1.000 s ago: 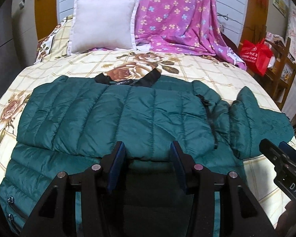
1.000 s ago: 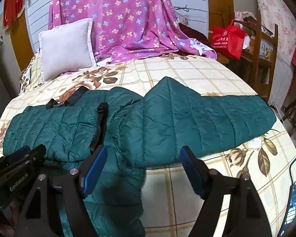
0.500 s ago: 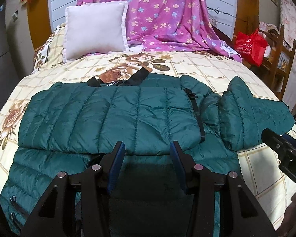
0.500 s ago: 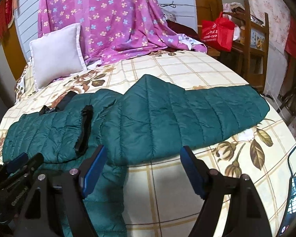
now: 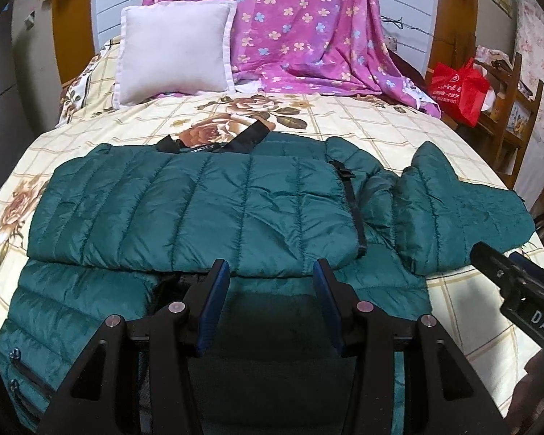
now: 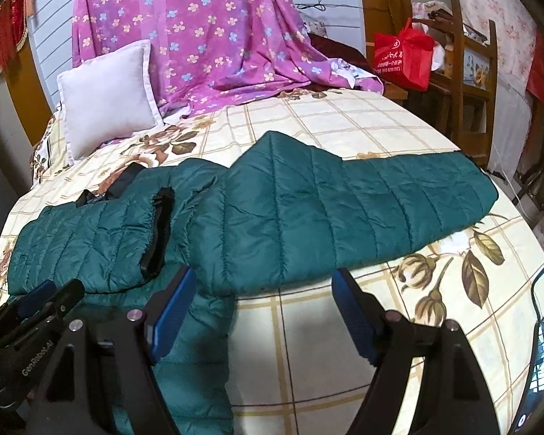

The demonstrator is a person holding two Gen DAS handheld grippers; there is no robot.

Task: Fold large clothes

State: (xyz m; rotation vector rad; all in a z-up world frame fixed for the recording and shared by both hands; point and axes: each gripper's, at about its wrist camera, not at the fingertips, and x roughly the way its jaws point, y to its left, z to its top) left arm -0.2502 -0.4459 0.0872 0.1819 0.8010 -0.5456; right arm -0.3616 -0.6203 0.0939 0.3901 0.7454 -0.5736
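A dark green quilted puffer jacket (image 5: 206, 210) lies on the bed, its left side folded over the body. Its right sleeve (image 6: 362, 214) stretches out flat to the right. My left gripper (image 5: 270, 272) is open and empty, hovering just above the jacket's near part, below the folded panel's edge. My right gripper (image 6: 261, 282) is open and empty, hovering above the near edge of the sleeve where it meets the body. The right gripper also shows at the right of the left wrist view (image 5: 515, 286), and the left gripper at the left of the right wrist view (image 6: 36, 308).
The bed has a cream checked floral sheet (image 6: 344, 123). A white pillow (image 5: 174, 50) and a purple flowered cloth (image 5: 308, 29) are at the headboard. A red bag (image 6: 402, 54) sits on wooden furniture to the right. A phone with cable (image 6: 540, 359) lies at the bed's right edge.
Both grippers have drawn back a little toward the near edge of the bed and tilted upward; the jacket sits lower and farther in the views. The jacket has not moved.
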